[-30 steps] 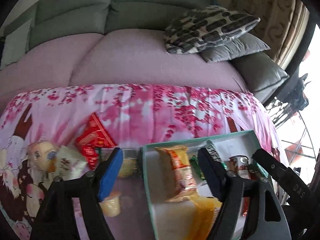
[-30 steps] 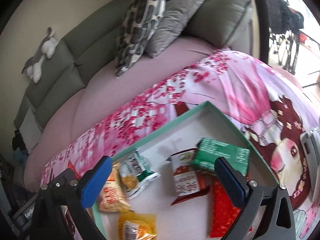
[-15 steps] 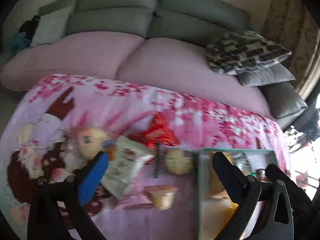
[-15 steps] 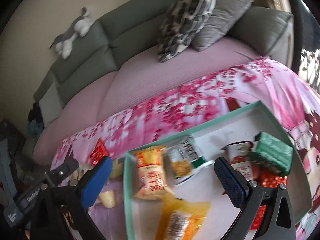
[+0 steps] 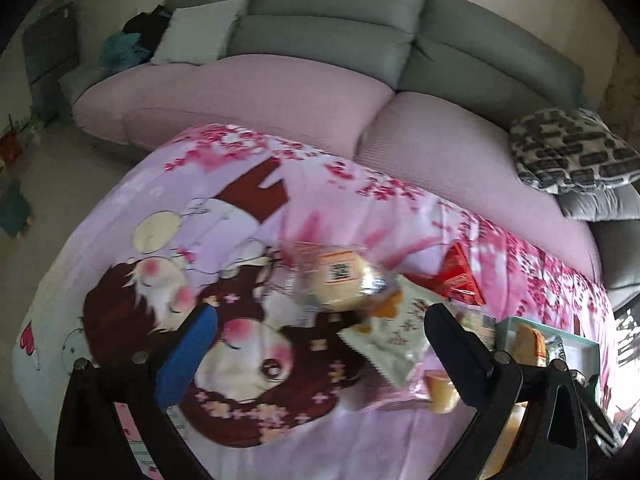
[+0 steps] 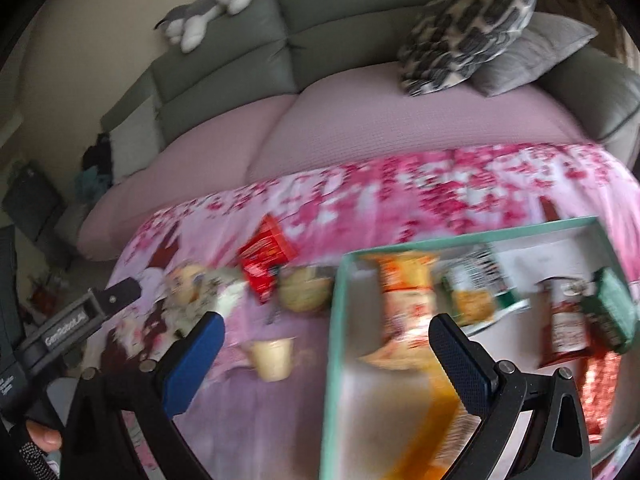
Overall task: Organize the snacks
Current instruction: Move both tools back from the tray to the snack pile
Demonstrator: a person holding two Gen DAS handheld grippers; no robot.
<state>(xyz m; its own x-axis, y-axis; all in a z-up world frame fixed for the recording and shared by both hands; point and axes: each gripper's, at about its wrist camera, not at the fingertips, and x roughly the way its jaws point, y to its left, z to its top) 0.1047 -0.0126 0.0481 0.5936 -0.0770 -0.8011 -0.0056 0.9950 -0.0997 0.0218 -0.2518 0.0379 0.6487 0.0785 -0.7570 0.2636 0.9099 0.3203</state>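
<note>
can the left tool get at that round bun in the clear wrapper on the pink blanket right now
Probably yes. The left tool is wide open and empty, pointed toward the bun, which lies on top of the loose snacks on the blanket with nothing over it. A white packet overlaps its near edge.

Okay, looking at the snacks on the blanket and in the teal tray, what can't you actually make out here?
- Right wrist view: motion blur smears the labels of the packets in the teal tray.
- Left wrist view: the tray is mostly hidden behind the left gripper's finger and cut by the frame edge.
- Left wrist view: the small cake is partly covered by that finger.
- Both views: print on the red packet is too small.
</note>
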